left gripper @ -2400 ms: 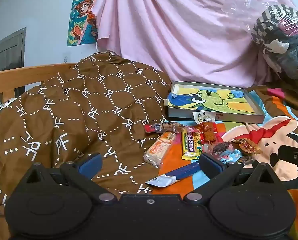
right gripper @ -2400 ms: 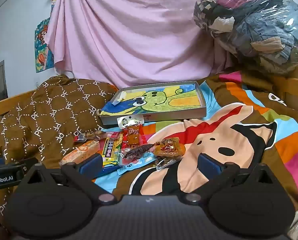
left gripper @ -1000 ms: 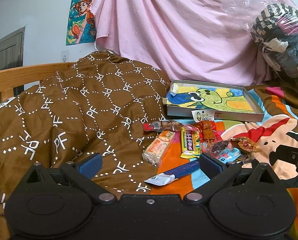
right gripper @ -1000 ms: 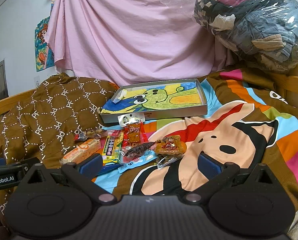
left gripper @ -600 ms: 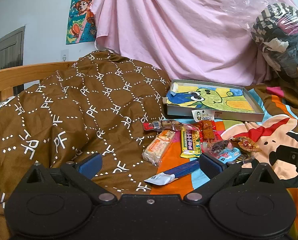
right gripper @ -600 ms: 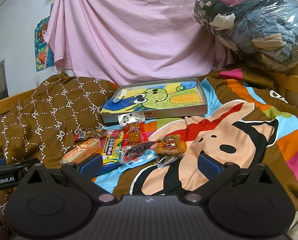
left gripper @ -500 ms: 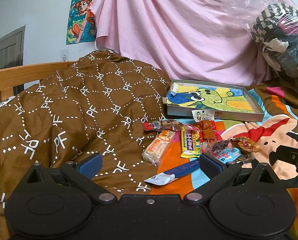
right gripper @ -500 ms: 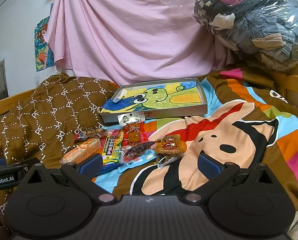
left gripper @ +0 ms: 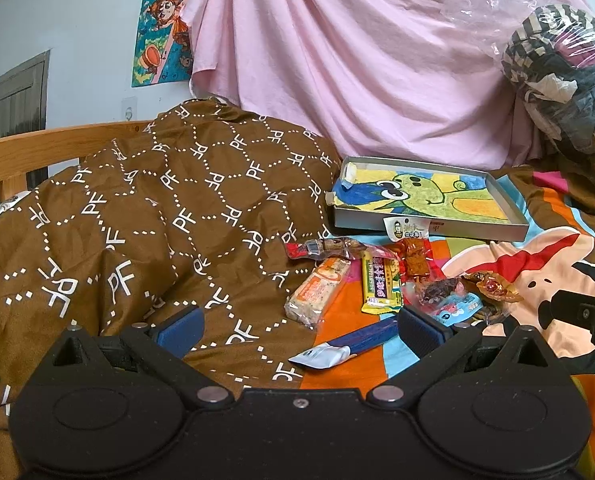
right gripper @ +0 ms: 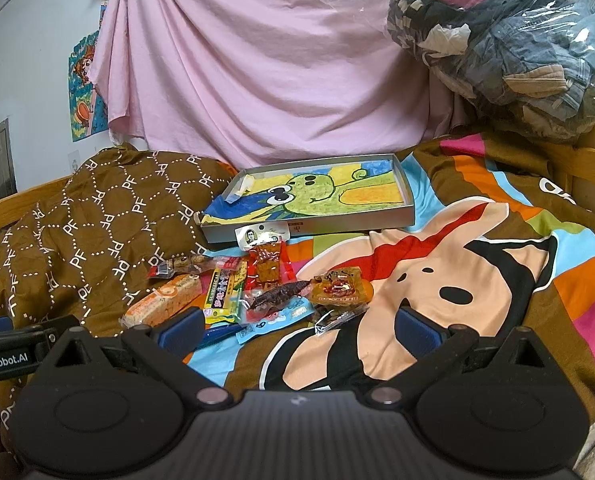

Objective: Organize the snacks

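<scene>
We hold both tongs spread wide, nothing between their pads. The left gripper (left gripper: 297,326) hangs low over the bed, its left pad above the brown quilt (left gripper: 145,216), its right pad near the edge of the snack heap. Just ahead of it lies a blue stick pack (left gripper: 349,344) with a white end. Our right gripper (right gripper: 297,326) hangs over the cartoon blanket (right gripper: 457,272), with the snacks ahead and to its left.

The snacks lie in a loose heap on the blanket, beside the quilt: an orange bar (right gripper: 163,304), a yellow pack (right gripper: 223,290), a red pack (right gripper: 267,266), a dark fish pack (right gripper: 277,296), a light-blue pack (right gripper: 281,318) and an amber sweet (right gripper: 341,288). Several overlap or touch.

Beyond the heap sits the tray (right gripper: 309,226), its floor a green cartoon drawing; no snack lies in it. A white-topped pack (right gripper: 261,236) leans against its near wall. Behind hangs a pink sheet (right gripper: 257,60); a clear bag of clothes (right gripper: 505,48) sits at the right.
</scene>
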Tool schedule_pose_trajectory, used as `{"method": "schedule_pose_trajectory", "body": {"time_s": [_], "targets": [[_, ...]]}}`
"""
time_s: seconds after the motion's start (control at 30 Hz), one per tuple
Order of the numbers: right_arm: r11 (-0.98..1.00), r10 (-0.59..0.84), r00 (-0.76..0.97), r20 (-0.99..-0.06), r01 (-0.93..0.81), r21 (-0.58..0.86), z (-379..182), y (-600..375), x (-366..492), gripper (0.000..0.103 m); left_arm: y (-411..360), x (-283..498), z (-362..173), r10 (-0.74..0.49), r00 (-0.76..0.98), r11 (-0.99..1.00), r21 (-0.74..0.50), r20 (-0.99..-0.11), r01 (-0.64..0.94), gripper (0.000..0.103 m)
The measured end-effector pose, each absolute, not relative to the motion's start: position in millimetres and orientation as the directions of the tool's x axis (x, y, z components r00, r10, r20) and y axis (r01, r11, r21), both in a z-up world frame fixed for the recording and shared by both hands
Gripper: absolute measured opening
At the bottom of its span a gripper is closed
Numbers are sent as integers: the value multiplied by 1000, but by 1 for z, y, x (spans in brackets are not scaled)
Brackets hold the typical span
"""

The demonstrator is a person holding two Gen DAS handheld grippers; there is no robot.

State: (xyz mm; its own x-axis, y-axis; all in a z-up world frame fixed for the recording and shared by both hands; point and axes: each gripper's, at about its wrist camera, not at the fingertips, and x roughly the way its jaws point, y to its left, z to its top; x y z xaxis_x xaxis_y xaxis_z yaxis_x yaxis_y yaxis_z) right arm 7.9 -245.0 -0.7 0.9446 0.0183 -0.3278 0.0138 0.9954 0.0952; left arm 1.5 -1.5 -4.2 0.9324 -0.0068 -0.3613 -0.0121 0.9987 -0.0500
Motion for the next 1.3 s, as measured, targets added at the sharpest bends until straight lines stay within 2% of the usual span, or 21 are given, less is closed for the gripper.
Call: {"method": "schedule_pose_trajectory", "body": {"time_s": [0.97, 1.3], "targets": [[995, 33, 937, -347, 3, 104, -2, -243, 9, 103, -1, 3, -2, 10, 922, 999, -31, -386, -24, 102], [993, 69, 912, -405, -23, 117, 1, -245, 23, 103, -6, 17, 1, 3, 904, 1000, -1, -428, -4, 102]]}}
